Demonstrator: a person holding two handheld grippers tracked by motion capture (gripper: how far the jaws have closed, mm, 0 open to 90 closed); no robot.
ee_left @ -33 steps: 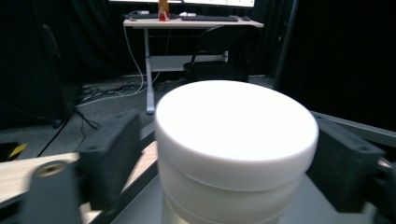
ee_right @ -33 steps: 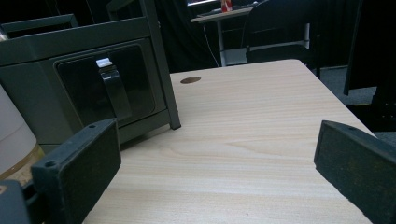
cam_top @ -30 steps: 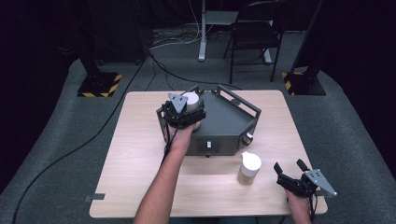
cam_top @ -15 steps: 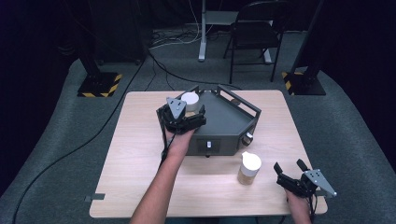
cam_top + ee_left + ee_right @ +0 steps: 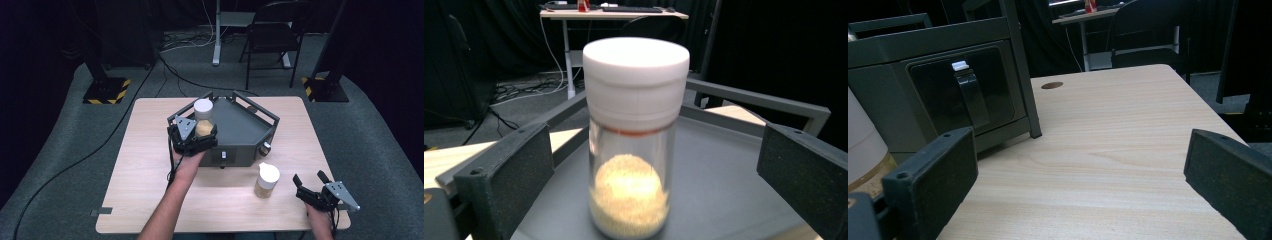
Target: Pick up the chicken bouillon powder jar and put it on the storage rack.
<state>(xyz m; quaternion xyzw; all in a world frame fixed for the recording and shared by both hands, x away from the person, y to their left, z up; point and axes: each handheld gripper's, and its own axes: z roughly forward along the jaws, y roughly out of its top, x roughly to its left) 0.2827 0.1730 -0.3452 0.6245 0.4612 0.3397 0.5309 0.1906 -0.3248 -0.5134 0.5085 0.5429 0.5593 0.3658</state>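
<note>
A glass jar [image 5: 203,107] with a white lid and tan grains in its bottom stands upright on the grey platform of a framed machine [image 5: 245,125], at its back left corner. My left gripper [image 5: 203,132] sits just on the near side of it, open. Its jaws have just been opening, and the jar [image 5: 634,100] stands between the pads [image 5: 504,180] with a gap on each side. A second white-lidded jar [image 5: 267,180] stands on the table in front of the machine. Right of it, my right gripper [image 5: 310,181] is open with nothing in it [image 5: 1078,160].
The machine's dark frame rail [image 5: 754,95] runs behind the jar, and its front panel [image 5: 960,95] with a small lever faces the table's near edge. The wooden table [image 5: 145,165] has bare room left and right. A folding chair [image 5: 272,35] and cables lie beyond.
My left gripper has let go of the jar and drawn back toward the near side. The jar stays standing on the platform. The right gripper has kept still.
</note>
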